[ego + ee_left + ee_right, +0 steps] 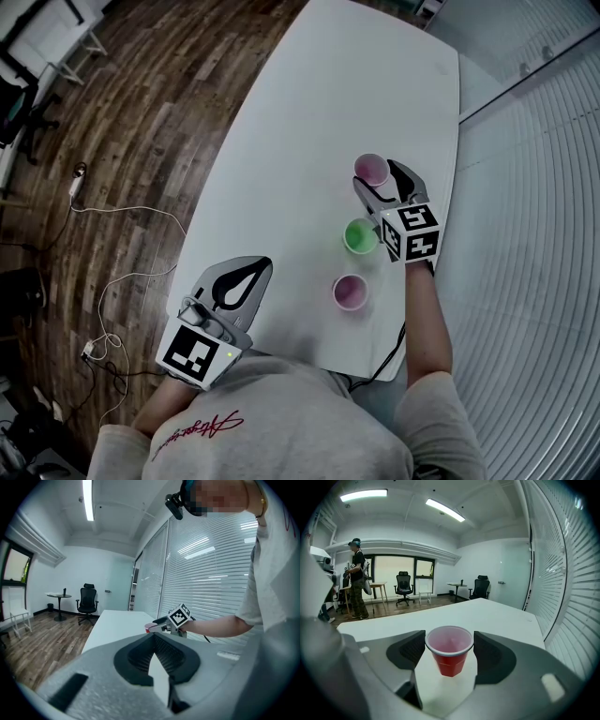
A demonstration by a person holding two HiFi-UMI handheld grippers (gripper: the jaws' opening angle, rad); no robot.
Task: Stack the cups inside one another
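Observation:
A red cup sits between the jaws of my right gripper, its white rim touching both pads, and it hangs a little above the white table. From the head view this red cup is the farthest of three, with the right gripper around it. A green cup stands upright just nearer, and another red cup nearer still. My left gripper rests at the table's near left edge with its tips together and nothing in it. In the left gripper view, that gripper points toward the right gripper.
The table's right edge runs along a window with white blinds. Cables lie on the wooden floor to the left. Office chairs and a standing person are far across the room.

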